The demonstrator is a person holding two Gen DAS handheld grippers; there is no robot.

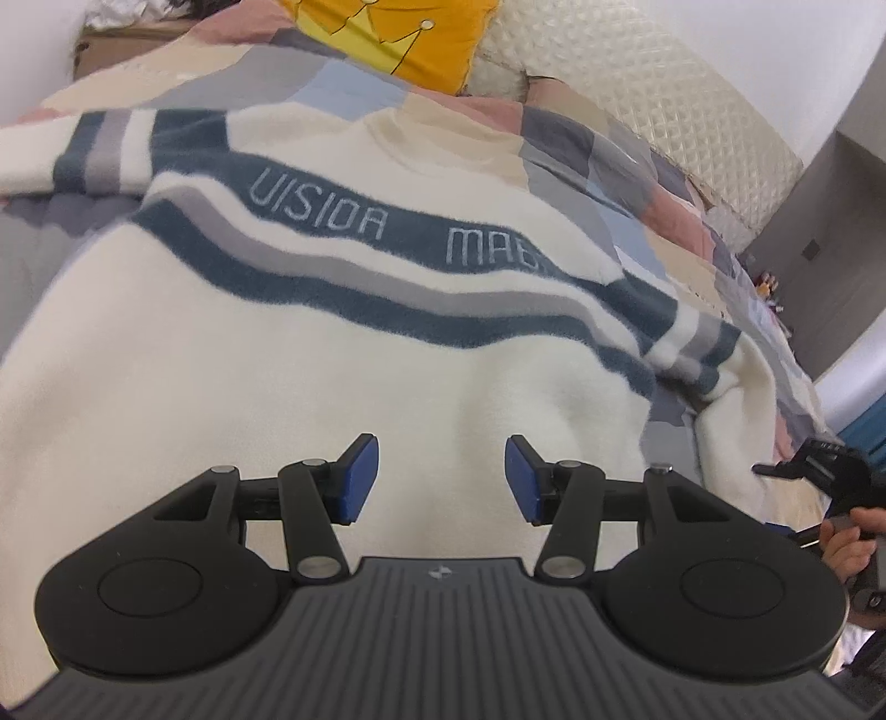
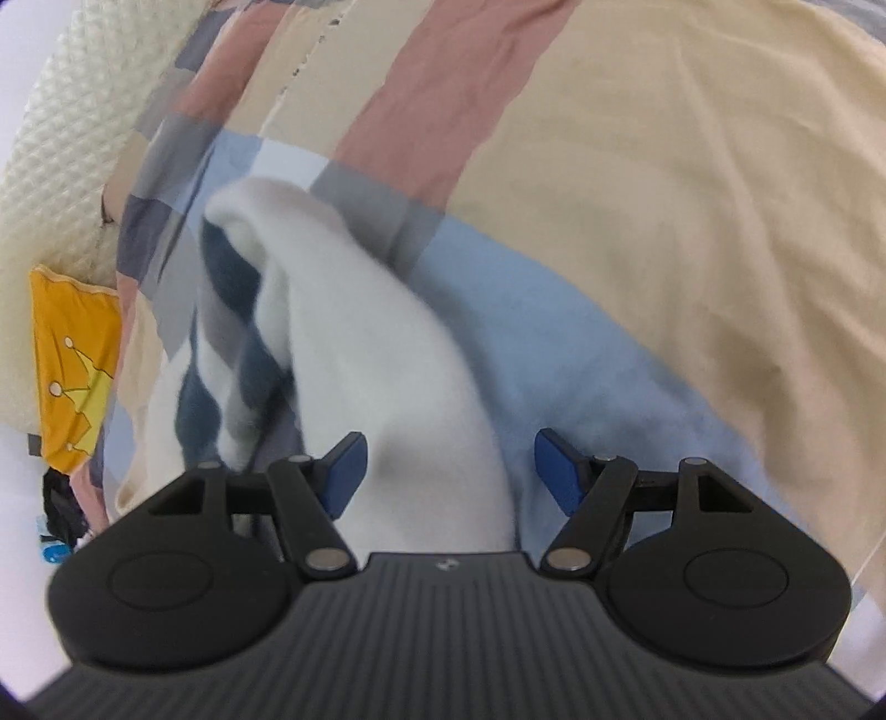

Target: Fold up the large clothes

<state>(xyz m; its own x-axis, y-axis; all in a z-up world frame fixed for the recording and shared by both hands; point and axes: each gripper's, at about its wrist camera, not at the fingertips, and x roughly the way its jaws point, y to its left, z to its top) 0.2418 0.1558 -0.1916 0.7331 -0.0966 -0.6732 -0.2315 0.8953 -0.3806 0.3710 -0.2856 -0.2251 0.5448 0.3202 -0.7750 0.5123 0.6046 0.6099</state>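
A cream sweater (image 1: 232,387) with navy and grey chest stripes and pale lettering lies face up on the patchwork bedspread (image 1: 559,155). My left gripper (image 1: 442,479) is open and empty, hovering over the sweater's lower body. In the right wrist view one sleeve (image 2: 360,354) of the sweater runs between the fingers of my right gripper (image 2: 446,471), which is open; the sleeve's striped upper part is bunched to the left. The right gripper also shows at the right edge of the left wrist view (image 1: 819,471), held by a hand.
A yellow pillow with a crown drawing (image 1: 387,33) and a cream quilted headboard (image 1: 637,88) lie beyond the sweater. The bedspread (image 2: 664,194) spreads wide to the right of the sleeve. A grey wall panel (image 1: 830,210) stands at the far right.
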